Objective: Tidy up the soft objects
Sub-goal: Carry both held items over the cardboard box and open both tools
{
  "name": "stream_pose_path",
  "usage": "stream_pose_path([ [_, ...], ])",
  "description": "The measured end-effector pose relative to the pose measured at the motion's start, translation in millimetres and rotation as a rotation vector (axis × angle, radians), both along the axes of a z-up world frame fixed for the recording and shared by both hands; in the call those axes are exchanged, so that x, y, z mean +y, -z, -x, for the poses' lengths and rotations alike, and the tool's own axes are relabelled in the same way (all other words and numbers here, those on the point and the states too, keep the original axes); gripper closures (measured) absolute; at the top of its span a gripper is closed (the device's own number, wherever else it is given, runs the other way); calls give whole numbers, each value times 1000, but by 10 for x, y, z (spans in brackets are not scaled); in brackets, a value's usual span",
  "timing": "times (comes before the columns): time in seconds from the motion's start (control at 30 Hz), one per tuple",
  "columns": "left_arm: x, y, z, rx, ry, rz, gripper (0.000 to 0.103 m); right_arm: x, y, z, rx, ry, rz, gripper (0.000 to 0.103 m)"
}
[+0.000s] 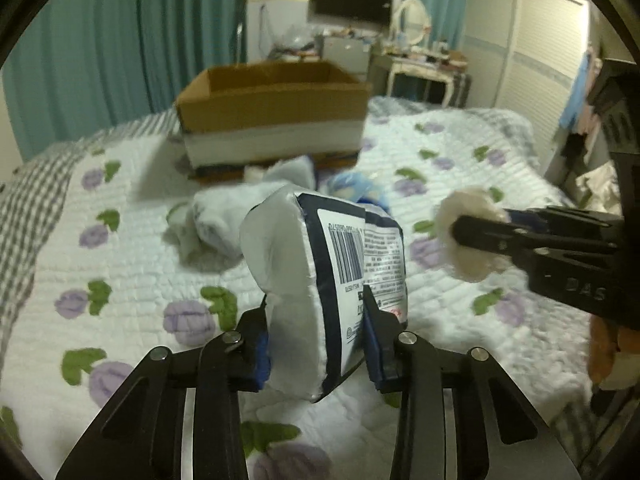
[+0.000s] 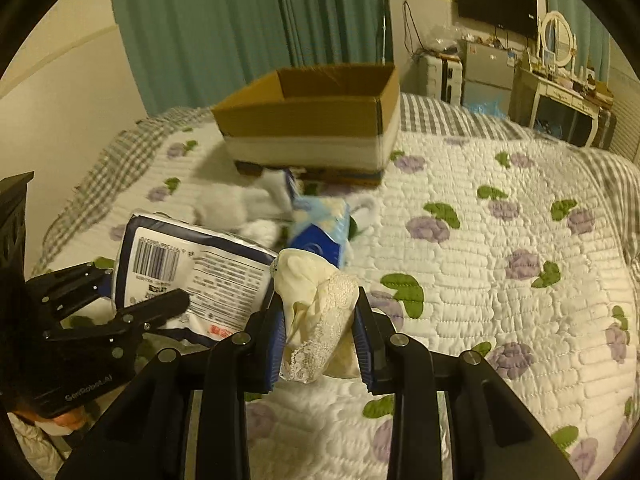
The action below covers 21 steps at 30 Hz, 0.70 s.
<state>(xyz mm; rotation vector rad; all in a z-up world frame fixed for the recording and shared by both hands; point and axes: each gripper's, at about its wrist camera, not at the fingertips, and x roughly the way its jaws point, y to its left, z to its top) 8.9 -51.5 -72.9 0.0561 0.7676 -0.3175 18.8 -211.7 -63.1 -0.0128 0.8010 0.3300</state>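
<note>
My left gripper [image 1: 316, 344] is shut on a white soft pack with a dark blue label and barcode [image 1: 324, 276], held above the bed; the pack also shows in the right wrist view [image 2: 192, 272]. My right gripper [image 2: 318, 340] is shut on a cream lace-trimmed cloth [image 2: 316, 308], seen as a fluffy cream wad in the left wrist view [image 1: 468, 236]. An open cardboard box [image 1: 276, 112] [image 2: 316, 128] stands further back on the bed. A white cloth [image 1: 216, 220] [image 2: 240, 208] and a blue tissue pack [image 2: 320, 232] lie in front of the box.
The bed has a white quilt with purple flowers [image 2: 500, 280] and a grey checked border. Teal curtains [image 1: 120, 48] hang behind. A dressing table with mirror [image 1: 416, 56], a wall TV and a wardrobe stand beyond the bed.
</note>
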Motion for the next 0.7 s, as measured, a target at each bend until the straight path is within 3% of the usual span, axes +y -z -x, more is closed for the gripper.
stream_pose_path([
  [0.13,40,-378,92,-85,-7,0,67,10,-282,64,-48,-13,-18,73],
  [0.33,169,-918,-95,-163,-13,31,67,71,-968,-84,-157,-55,-39,73],
  [0.53,186,-1200,-662,-210,-32,-2,67,252,-1520,-631,-240,-89,-25,73],
  [0.7,253,-1211,-1342,-187,-64,-16,67,443,-1553,-1411,-261,-42,89,73],
])
